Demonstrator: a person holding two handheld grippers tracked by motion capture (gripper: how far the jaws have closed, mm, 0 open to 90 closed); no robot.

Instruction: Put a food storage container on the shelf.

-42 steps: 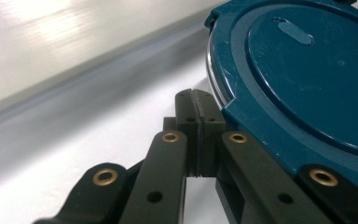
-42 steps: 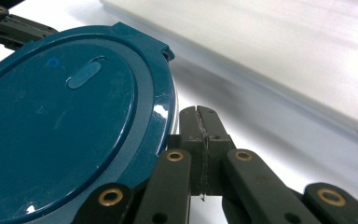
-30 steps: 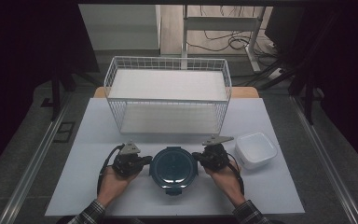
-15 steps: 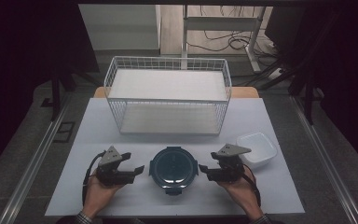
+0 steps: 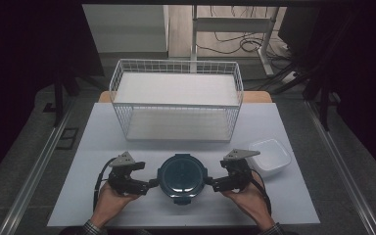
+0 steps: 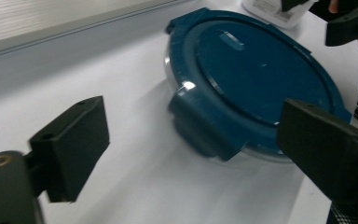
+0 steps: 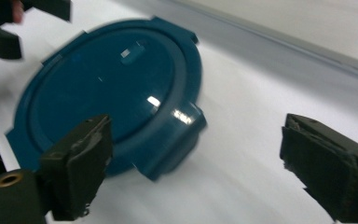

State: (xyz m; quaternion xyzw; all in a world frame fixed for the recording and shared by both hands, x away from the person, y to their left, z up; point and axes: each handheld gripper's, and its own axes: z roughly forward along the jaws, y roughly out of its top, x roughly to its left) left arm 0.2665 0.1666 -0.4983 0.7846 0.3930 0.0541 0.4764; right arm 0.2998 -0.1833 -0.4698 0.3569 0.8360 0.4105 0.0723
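Observation:
A round container with a dark blue clip lid [image 5: 181, 175] sits on the white table near its front edge. My left gripper [image 5: 151, 184] lies just left of it, held in a hand. Its jaws have just been opening and stand wide apart. In the left gripper view the lid [image 6: 261, 74] lies ahead and its side clip [image 6: 205, 128] sits between the jaws, with neither pad touching it. My right gripper [image 5: 210, 185] mirrors this on the right. Its jaws have also just been opening, and they stand apart in front of the lid [image 7: 107, 88] and its clip [image 7: 172, 140].
A white wire basket [image 5: 176, 78] stands at the back middle of the table. A white square bowl [image 5: 270, 155] rests at the right, just behind my right gripper. The table's front edge [image 5: 181, 224] runs close below both hands.
Both grippers were shut against the container's sides. They have drawn outward a little, the right one rising slightly, and both pairs of jaws have opened. The container has stayed put.

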